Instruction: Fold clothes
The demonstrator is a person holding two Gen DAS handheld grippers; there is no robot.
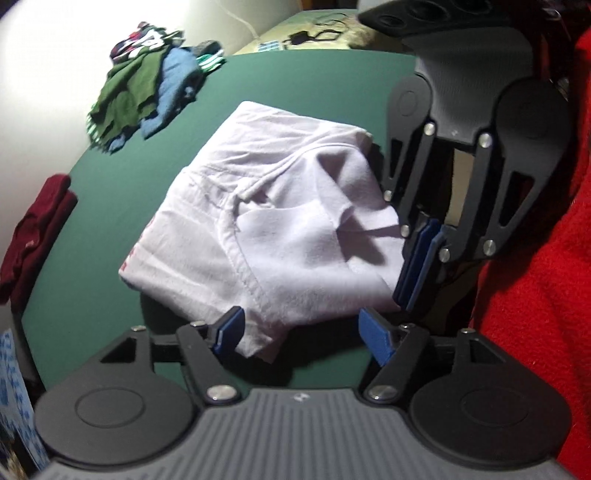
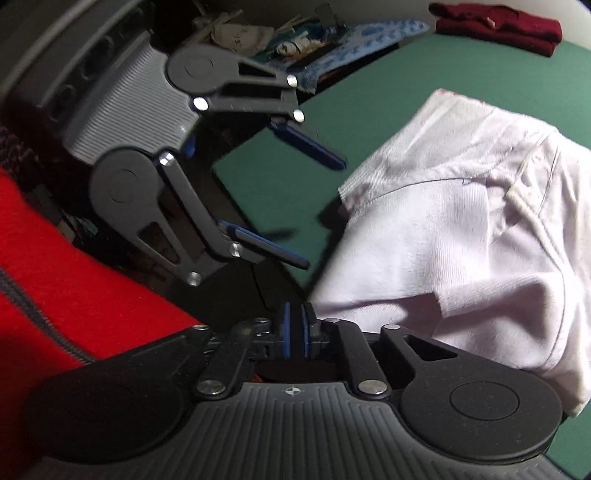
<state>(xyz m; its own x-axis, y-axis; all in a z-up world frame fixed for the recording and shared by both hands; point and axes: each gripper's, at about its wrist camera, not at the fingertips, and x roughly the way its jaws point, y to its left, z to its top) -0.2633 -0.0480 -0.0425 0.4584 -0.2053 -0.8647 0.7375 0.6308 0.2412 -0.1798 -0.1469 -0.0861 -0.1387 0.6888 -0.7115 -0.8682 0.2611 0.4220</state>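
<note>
A white folded garment (image 1: 288,221) (image 2: 461,240) lies on the green table (image 1: 110,221) (image 2: 280,184). My left gripper (image 1: 303,334) (image 2: 321,214) is open at the garment's near corner. That corner's hem lies beside its left blue pad (image 1: 229,328), and nothing is pinched. My right gripper (image 2: 295,332) (image 1: 417,266) is shut at the garment's right edge, its blue pads together. I see no cloth between them.
A heap of green, blue and patterned clothes (image 1: 147,92) sits at the table's far left. A folded dark red garment (image 1: 33,229) (image 2: 498,26) lies near the table edge. The person's red sleeve (image 1: 535,295) (image 2: 55,277) is close beside the grippers.
</note>
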